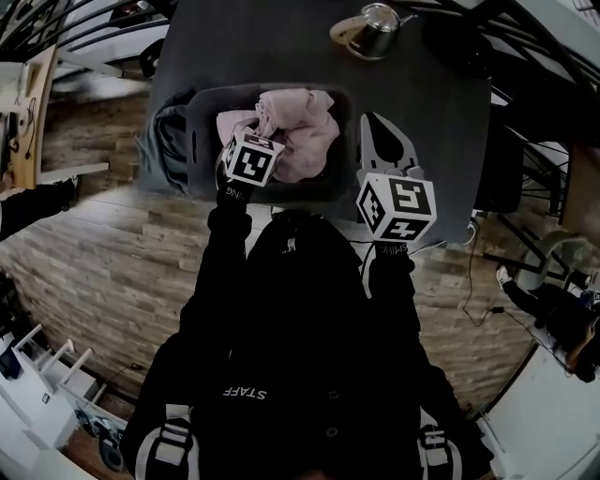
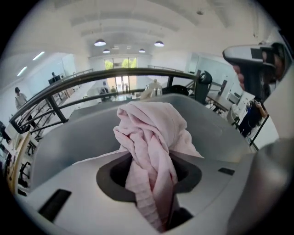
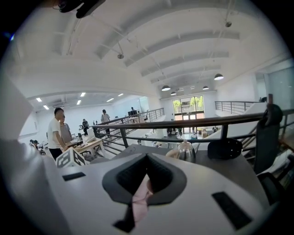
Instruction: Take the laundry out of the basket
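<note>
On the dark table (image 1: 441, 112) stands a dark grey laundry basket (image 1: 202, 131) with a heap of pink cloth (image 1: 300, 127) inside. My left gripper (image 1: 246, 139) reaches into the basket at its near side and is shut on a bunched fold of the pink cloth (image 2: 151, 128), which rises between the jaws (image 2: 151, 174). The basket's grey wall (image 2: 211, 128) curves behind the cloth. My right gripper (image 1: 380, 141) is just outside the basket's right side, above the table. In the right gripper view it (image 3: 144, 176) is shut on a thin pink strip of cloth (image 3: 141, 202).
A grey garment (image 1: 164, 141) lies heaped against the basket's left side at the table's left edge. A metal kettle (image 1: 375, 28) on a saucer stands at the table's far side. Railings (image 3: 183, 124) run behind the table; people stand at desks beyond. The floor is wood.
</note>
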`<state>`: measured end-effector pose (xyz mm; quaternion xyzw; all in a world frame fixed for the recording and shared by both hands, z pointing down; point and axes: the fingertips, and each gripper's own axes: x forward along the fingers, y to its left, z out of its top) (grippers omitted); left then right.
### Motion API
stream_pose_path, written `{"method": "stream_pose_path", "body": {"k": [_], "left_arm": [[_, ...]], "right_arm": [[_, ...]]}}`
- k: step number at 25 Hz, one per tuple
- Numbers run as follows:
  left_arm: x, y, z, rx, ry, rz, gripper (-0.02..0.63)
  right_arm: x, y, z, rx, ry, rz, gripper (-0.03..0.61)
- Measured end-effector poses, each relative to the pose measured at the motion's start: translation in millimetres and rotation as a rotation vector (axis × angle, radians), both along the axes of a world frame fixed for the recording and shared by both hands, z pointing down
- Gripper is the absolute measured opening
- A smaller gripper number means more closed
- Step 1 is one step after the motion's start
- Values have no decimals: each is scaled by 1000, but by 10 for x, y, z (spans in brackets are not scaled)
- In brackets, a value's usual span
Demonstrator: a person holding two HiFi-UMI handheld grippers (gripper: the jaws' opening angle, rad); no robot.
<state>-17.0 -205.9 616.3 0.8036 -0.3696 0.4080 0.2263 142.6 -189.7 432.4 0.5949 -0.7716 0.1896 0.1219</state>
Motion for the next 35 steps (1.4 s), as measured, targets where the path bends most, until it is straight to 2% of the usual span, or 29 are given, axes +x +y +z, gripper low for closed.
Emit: {"method": "stream_pose_path", "body": {"k": [10,19,24,31,35], "left_arm": [[-338,-25,-1467,260,241,-183,166],[-749,44,-2531,521,376,-347,166],[-893,124,-2928,658,425,-411,163],[-1083,242,-3427,834,451,-461,156],[-1151,287,-3620,890,454,-476,155]], "right_arm": [[-99,148,-545,118,-11,-13,14],[-353,202,-1064,255,-9,-47,14],[-549,171,-1383,359,-4,-73,14],[-742,209,-1782,476,6,-95,14],[-781,227,-1958,521,13,-96,14]]}}
